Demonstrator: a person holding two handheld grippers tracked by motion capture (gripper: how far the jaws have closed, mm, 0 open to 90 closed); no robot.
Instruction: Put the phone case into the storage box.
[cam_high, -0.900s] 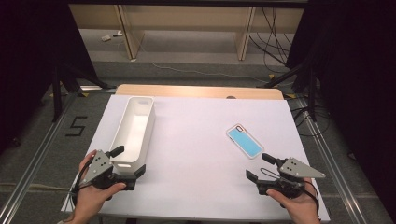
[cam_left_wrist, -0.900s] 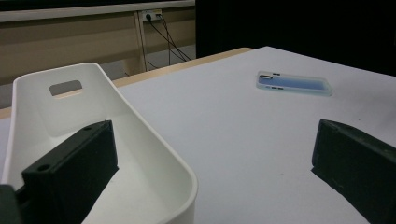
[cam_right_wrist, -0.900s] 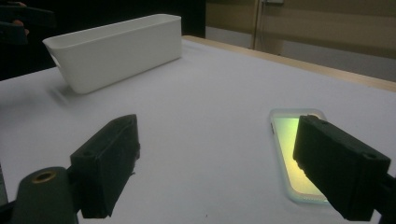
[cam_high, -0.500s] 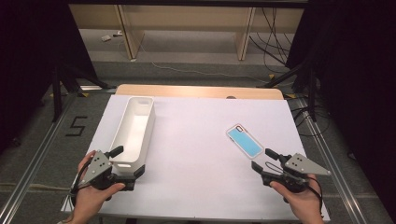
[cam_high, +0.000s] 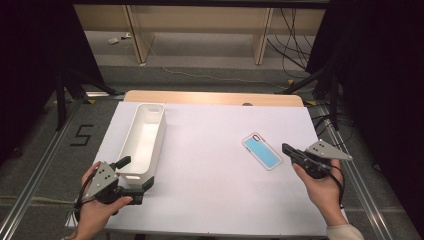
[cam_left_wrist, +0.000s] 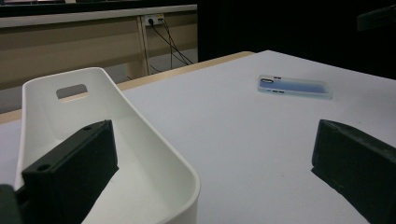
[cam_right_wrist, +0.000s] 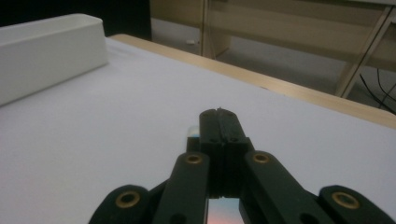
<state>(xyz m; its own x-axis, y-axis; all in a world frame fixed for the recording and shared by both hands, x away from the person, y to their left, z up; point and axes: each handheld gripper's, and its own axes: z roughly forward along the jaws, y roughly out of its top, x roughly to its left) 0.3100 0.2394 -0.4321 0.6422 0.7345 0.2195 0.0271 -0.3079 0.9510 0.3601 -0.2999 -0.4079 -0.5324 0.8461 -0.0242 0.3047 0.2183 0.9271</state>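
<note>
A long white tray (cam_high: 145, 137) lies along the left side of the white table (cam_high: 210, 170). My left gripper (cam_high: 134, 174) is open at the tray's near end, one jaw inside the tray (cam_left_wrist: 107, 93) and the other outside over the table. A phone with a light-blue back in a clear case (cam_high: 262, 151) lies flat right of centre, seen farther off as the phone (cam_left_wrist: 294, 87) in the left gripper view. My right gripper (cam_high: 287, 148) is shut on nothing, its tip at the phone's right edge. In the right gripper view the shut gripper (cam_right_wrist: 218, 115) covers most of the phone (cam_right_wrist: 191, 132).
A wooden strip (cam_high: 210, 97) borders the table's far edge, with wooden furniture legs and cables on the floor behind. The tray's side wall (cam_right_wrist: 46, 42) stands far left of my right gripper. Bare table surface lies between tray and phone.
My right gripper has closed its jaws and moved away from the person, to the phone's right edge. The left gripper has stayed at the tray's near end.
</note>
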